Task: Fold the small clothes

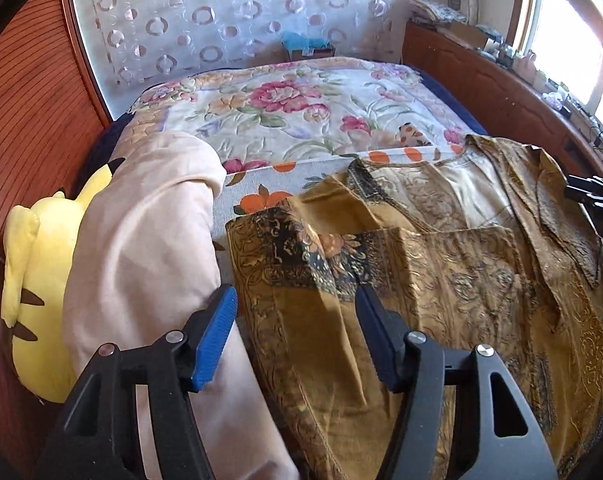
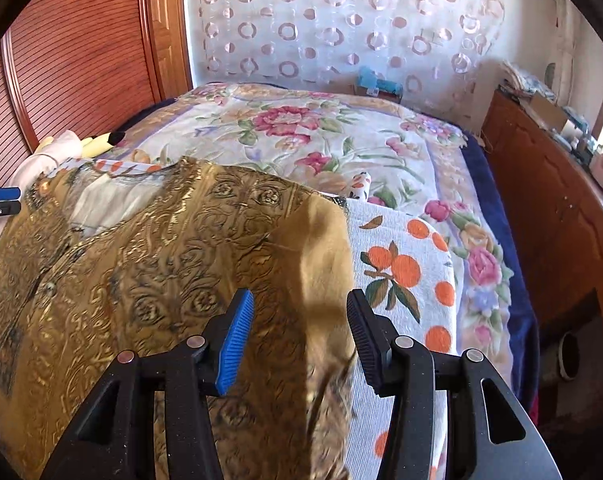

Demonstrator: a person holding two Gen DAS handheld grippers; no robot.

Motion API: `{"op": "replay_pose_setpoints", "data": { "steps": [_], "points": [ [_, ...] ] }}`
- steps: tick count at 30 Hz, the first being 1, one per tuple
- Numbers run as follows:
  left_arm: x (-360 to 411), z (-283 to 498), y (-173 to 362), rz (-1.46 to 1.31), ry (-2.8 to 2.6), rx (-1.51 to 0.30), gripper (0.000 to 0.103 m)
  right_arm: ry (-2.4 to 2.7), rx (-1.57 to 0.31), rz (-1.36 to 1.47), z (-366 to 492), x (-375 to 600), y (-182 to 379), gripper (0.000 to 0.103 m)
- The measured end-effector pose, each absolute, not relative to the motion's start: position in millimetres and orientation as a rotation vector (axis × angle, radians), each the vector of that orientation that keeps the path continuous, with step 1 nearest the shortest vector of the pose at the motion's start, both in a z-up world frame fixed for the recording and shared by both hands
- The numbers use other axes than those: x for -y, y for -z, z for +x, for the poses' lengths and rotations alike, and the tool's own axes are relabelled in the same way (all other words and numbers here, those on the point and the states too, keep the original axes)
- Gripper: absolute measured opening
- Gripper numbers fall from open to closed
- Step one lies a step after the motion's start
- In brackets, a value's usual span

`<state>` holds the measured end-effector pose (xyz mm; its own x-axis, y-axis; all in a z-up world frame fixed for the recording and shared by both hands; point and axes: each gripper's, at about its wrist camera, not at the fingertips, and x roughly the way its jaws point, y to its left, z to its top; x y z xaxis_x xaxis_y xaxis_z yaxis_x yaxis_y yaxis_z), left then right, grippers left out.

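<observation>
The mustard-gold patterned garment point(image 1: 441, 280) lies spread on the orange-print towel point(image 2: 405, 272) on the bed point(image 1: 301, 100), its left sleeve already folded inward. The left tongs point(image 1: 297, 316) and right tongs point(image 2: 299, 320) both hang released above its edges, grasping nothing. Next move probably needs pinching the thin, slippery fabric's right side.

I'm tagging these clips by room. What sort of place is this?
Most likely a bedroom: a bed under a floral blanket, a yellow plush toy beside it, and a wooden headboard.
</observation>
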<state>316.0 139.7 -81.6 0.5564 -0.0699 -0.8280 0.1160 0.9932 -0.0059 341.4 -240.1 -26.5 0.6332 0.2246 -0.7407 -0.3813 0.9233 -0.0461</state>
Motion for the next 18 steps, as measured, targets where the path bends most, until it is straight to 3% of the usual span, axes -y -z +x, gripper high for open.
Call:
{"op": "replay_pose_setpoints", "data": {
  "steps": [8,12,18],
  "points": [
    [-133.0,334.9,91.9,0.079,0.104,-1.015,0.063,-0.349,-0.847,-0.197,360.2,243.0,40.3,0.054],
    [-132.0,339.8,93.5,0.086,0.108,-1.016,0.056,-0.356,-0.828,-0.16,361.1,250.1,40.9,0.058],
    [-132.7,339.8,90.6,0.074,0.123,-1.007,0.021,-0.357,-0.805,-0.162,355.8,250.4,45.4,0.061]
  ]
}}
